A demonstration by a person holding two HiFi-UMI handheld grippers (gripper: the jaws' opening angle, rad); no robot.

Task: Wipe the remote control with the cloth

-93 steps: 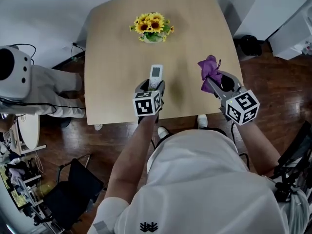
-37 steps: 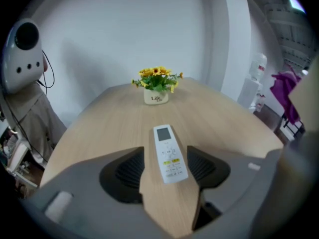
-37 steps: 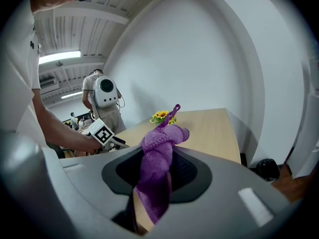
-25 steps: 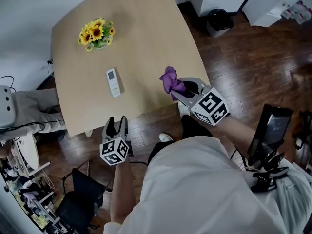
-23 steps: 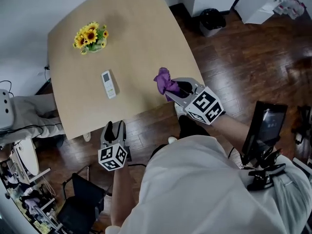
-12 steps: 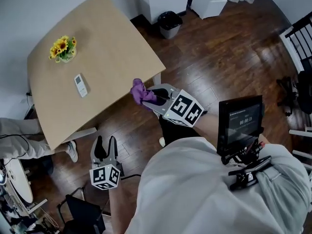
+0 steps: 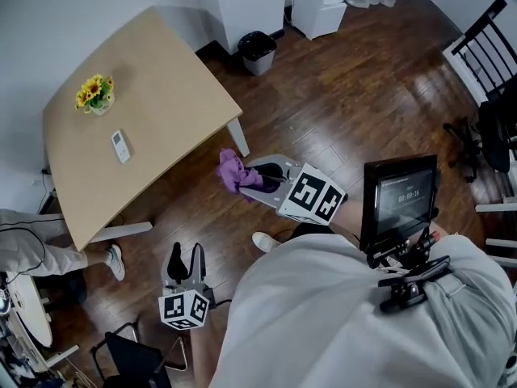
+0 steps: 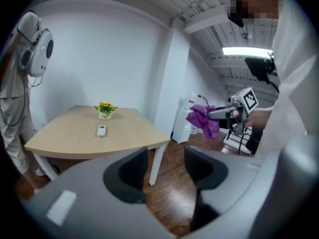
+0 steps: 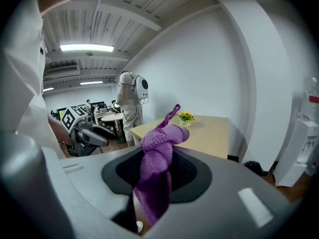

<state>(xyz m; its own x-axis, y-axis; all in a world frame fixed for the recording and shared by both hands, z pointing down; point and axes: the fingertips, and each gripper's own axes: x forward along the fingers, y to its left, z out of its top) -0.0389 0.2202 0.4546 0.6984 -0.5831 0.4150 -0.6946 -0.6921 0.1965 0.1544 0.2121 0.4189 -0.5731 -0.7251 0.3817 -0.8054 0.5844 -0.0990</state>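
Dark wood floor [image 7: 347, 95] is filling most of the head view, with the wooden table [image 7: 153, 79] sitting upper left, well apart from both grippers. A bystander [image 9: 130, 103] in white headgear is standing beside the table in the right gripper view; the head view is catching only legs at its left edge. A small screen [image 7: 400, 200] is hanging at the person's chest, head view only. Right gripper [image 7: 257, 178] is clamping shut on the purple cloth [image 7: 233, 172], which is bunching up out of the jaws. Left gripper [image 7: 185, 255] is hanging low over the floor, jaws partly apart, gripping nothing, bare floor showing through the gap in its own view. Sunflower pot [image 7: 95, 94] is standing on the table, and the remote control [image 7: 119, 145] is lying flat near it, touched by neither gripper; only the head and left gripper views are showing it.
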